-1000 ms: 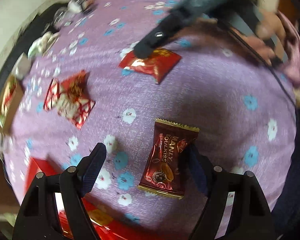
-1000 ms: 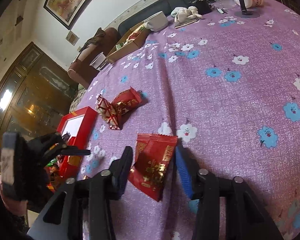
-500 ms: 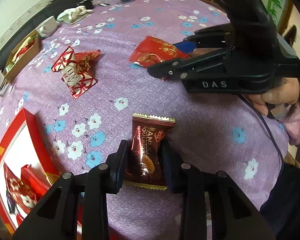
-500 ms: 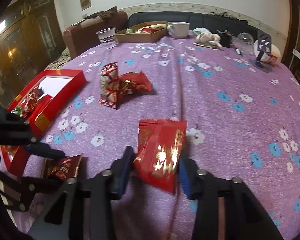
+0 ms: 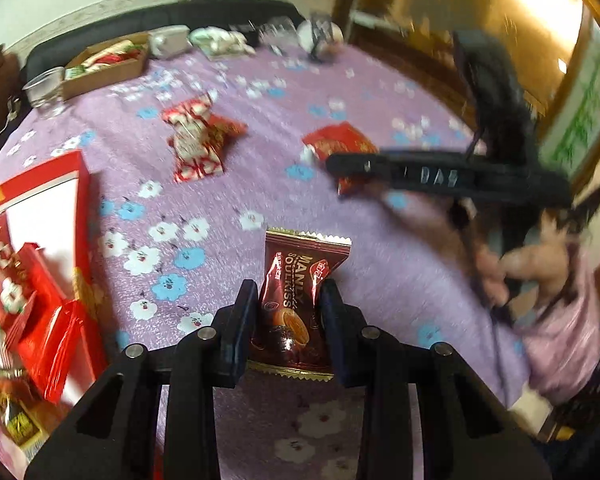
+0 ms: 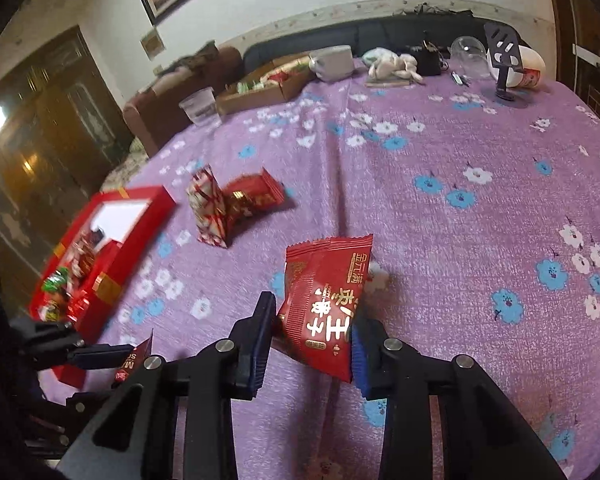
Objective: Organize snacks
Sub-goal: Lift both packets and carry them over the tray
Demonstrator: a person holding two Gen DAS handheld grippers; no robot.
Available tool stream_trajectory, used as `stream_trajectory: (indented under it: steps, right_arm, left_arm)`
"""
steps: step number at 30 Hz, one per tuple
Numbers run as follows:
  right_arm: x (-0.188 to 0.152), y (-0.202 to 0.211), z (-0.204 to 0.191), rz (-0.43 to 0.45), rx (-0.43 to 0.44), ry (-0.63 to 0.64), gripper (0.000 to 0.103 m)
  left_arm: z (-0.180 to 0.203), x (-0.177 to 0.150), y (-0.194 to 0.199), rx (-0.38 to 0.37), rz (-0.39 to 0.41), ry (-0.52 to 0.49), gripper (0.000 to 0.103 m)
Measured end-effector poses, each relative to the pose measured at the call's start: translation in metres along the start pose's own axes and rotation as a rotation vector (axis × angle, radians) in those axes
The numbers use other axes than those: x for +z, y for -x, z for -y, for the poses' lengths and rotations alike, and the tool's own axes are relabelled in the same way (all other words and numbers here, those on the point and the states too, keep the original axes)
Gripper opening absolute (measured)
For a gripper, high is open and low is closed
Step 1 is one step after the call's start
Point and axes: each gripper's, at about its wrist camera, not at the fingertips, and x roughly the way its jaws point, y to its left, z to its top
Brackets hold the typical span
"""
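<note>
My left gripper is shut on a brown chocolate snack packet and holds it above the purple flowered tablecloth. My right gripper is shut on a red snack packet, lifted off the cloth; it also shows in the left wrist view. A red gift box with several snacks inside lies at the left; it also shows in the left wrist view. Two more red packets lie together mid-table.
At the far edge stand a cardboard box of snacks, a plastic cup, a white bowl, a glass bowl and a phone stand. A dark sofa runs behind the table.
Both grippers have lifted their packets off the cloth and tilted up. The left closed on the brown packet a second ago. The red box has come closer on the left.
</note>
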Motion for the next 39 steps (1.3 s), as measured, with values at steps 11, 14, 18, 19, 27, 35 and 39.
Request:
stream_trajectory:
  steps: [11,14,18,19,27,35,39]
  right_arm:
    - [0.002,0.012,-0.008,0.086,-0.027,0.026,0.035]
    - [0.001,0.012,-0.008,0.091,-0.039,0.025,0.035]
    - [0.001,0.013,-0.007,0.099,-0.053,0.024,0.027]
    - [0.000,0.013,-0.007,0.099,-0.052,0.024,0.027]
    - [-0.002,0.007,-0.011,0.080,-0.077,0.046,0.027]
    - [-0.004,0.004,-0.018,0.073,-0.085,0.081,0.027]
    - [-0.005,0.000,-0.022,0.055,-0.080,0.105,0.023]
  left_arm:
    - [-0.013,-0.009,0.057,0.054,0.158,0.037,0.030]
    - [-0.016,-0.012,0.063,0.053,0.172,0.051,0.030]
    - [-0.019,-0.015,0.069,0.060,0.197,0.068,0.030]
    - [-0.020,-0.014,0.070,0.064,0.203,0.070,0.030]
    - [-0.014,-0.012,0.071,0.103,0.219,0.048,0.030]
    - [-0.011,-0.011,0.069,0.110,0.214,0.045,0.030]
    - [-0.014,-0.012,0.067,0.109,0.207,0.058,0.030]
